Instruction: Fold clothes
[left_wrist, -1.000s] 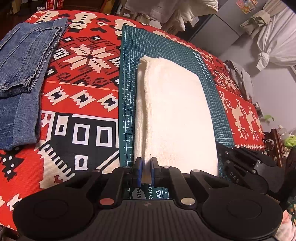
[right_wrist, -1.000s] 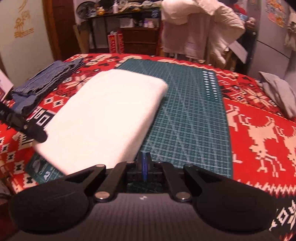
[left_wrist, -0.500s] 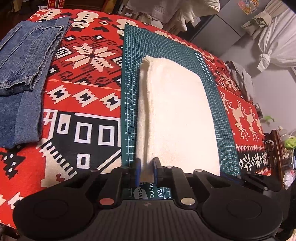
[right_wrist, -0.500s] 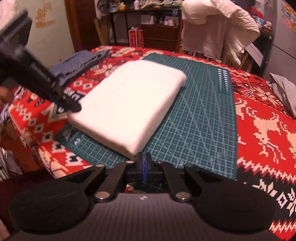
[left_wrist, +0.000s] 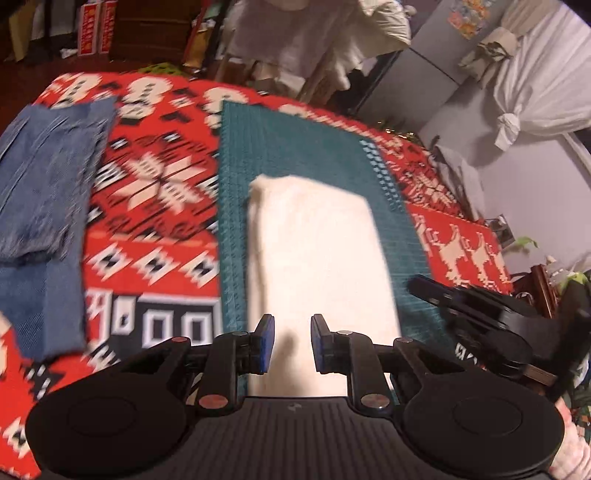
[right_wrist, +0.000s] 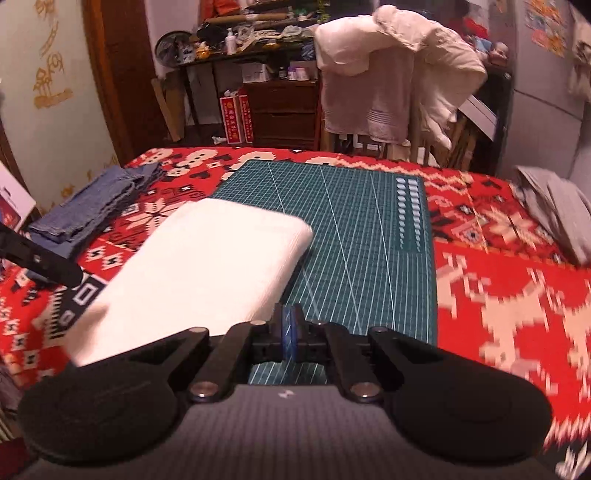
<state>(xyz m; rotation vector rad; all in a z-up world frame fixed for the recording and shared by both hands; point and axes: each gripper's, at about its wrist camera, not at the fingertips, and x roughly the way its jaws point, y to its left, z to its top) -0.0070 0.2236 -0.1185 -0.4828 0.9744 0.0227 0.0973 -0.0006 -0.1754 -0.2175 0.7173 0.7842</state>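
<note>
1. Folded white garment (left_wrist: 317, 266): lay as a long rectangle on the green cutting mat (left_wrist: 295, 147), along the mat's left half, its near end reaching the mat's near edge.
2. Left gripper (left_wrist: 291, 341): hovered over the garment's near end; its blue-padded fingers (left_wrist: 266, 343) were spread apart with nothing between them.
3. Right gripper (right_wrist: 290, 332): stood at the mat's near edge, just right of the garment's near right corner; its fingers were pressed together, and no cloth showed between them.
4. Cutting mat: rested on the table, which was covered by a red patterned cloth (right_wrist: 509, 295).
5. Folded blue jeans (left_wrist: 40, 206): lay on the cloth, well left of the mat.
6. Grey garment (right_wrist: 557, 210): lay crumpled on the cloth, well right of the mat.
</note>
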